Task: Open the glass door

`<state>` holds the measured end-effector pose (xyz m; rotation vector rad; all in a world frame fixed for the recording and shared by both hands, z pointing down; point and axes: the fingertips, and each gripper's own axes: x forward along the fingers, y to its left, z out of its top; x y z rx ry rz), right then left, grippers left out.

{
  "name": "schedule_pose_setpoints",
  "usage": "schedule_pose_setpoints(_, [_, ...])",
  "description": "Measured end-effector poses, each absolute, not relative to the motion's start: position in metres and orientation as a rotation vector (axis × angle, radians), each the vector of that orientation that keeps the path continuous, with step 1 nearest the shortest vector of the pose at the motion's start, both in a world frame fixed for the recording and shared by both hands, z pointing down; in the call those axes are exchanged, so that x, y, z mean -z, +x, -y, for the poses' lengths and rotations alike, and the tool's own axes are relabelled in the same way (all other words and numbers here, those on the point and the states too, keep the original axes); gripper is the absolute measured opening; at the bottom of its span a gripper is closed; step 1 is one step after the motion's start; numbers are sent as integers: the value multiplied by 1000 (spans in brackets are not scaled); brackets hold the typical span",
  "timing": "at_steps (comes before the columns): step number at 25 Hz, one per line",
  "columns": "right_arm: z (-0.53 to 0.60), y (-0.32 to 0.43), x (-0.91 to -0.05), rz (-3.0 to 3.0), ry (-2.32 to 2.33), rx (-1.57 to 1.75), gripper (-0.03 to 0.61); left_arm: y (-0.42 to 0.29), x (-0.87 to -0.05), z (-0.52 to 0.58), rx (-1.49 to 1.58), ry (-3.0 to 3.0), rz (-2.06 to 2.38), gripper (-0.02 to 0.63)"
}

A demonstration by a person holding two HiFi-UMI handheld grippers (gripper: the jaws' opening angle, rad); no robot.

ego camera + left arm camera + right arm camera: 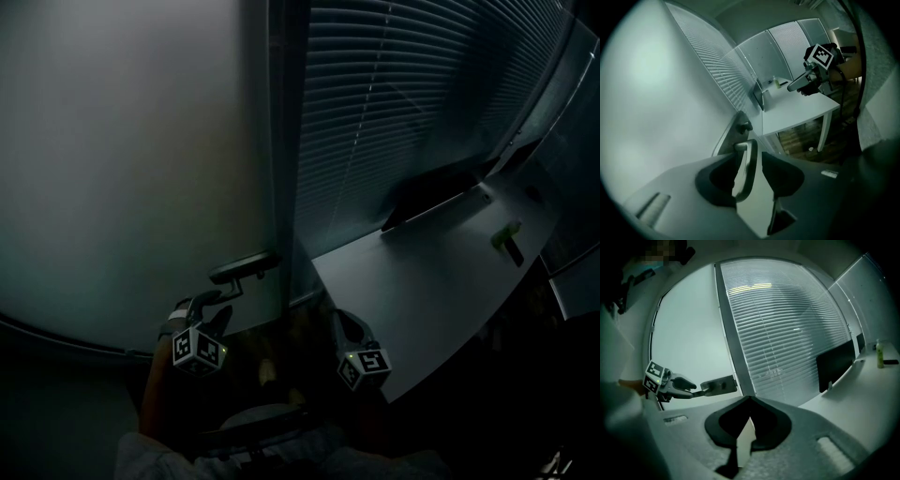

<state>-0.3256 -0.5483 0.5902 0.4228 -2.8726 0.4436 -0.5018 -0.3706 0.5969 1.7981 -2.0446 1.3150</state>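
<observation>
The frosted glass door fills the left of the head view, with its dark lever handle by the door's frame. My left gripper is just below and left of the handle. In the left gripper view, the lever stands between the open jaws of that gripper, near the left pad with a gap on the right. A lock knob sits above it. My right gripper hovers at the desk's corner, shut and empty.
A white desk stands right of the door, carrying a dark monitor and a small green bottle. Closed blinds cover the glass wall behind it. The room is dim.
</observation>
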Motion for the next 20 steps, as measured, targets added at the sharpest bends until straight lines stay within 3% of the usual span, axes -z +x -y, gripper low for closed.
schedule_pose_setpoints(20, [549,-335,-602,2825,537,-481,2,-522,-654,383,-1551,1834,1672,159])
